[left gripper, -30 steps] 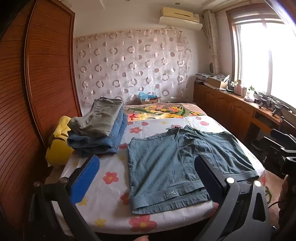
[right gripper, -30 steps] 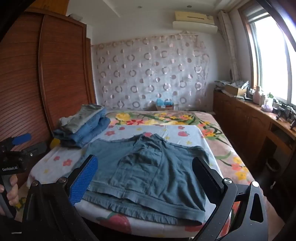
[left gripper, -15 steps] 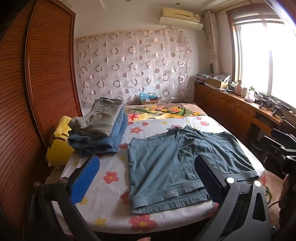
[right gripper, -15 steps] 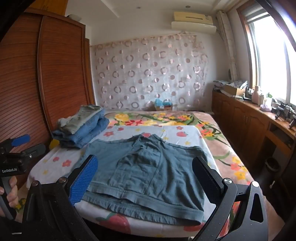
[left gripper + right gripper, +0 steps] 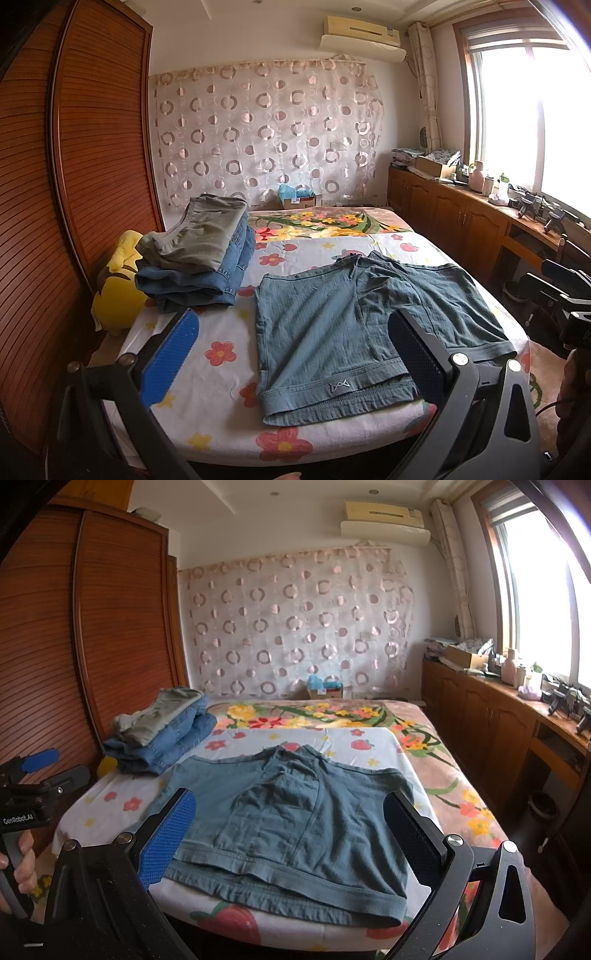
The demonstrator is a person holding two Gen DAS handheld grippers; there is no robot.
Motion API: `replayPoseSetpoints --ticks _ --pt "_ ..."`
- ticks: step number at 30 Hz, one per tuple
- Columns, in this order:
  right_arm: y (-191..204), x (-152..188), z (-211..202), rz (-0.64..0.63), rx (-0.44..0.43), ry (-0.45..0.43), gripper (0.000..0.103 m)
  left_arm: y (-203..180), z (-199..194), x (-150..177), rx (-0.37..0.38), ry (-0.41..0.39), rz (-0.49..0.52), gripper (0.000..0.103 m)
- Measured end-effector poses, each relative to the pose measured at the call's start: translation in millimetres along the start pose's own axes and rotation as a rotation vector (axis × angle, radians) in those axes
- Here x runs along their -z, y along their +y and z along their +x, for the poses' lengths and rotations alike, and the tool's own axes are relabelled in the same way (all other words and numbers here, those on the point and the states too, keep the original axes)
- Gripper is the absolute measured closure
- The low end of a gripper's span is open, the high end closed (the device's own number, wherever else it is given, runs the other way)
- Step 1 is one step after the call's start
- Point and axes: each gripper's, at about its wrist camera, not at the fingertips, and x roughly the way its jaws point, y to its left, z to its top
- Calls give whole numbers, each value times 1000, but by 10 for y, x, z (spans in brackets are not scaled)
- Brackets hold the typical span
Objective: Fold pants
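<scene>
Both tongs gape wide & empty, held above the near edge of the bed. Left tongs see the shorts at 12 to 1 o'clock; right tongs have them dead ahead at 12. One pair of blue-grey shorts, spread flat on the floral sheet, waistband w/ small logo tab along the near edge, legs pointing away toward 12, so the long axis runs near-to-far. Right tongs look better centred over the cloth; left tongs sit nearer its left side. My guess: each takes its own waistband corner, then folds across.

Further back at 10–11 o'clock, one stack of folded pants, about 3 pieces by my count: 1 grey-green on top, denim under. Beside it, 1 yellow plush toy.
</scene>
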Motion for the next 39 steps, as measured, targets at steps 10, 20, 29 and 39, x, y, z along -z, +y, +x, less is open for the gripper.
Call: replayPoseSetpoints --ticks 10,20,29,39 --pt "-1 -2 3 3 2 2 0 22 -55 13 -1 -6 0 0" --pt "7 -5 1 5 0 4 0 22 -59 14 0 -8 -2 0" --pt "7 -10 -11 6 1 5 0 21 -63 15 -1 -10 -3 0" --pt "7 -9 -12 5 2 5 0 20 -68 15 -1 -12 -3 0"
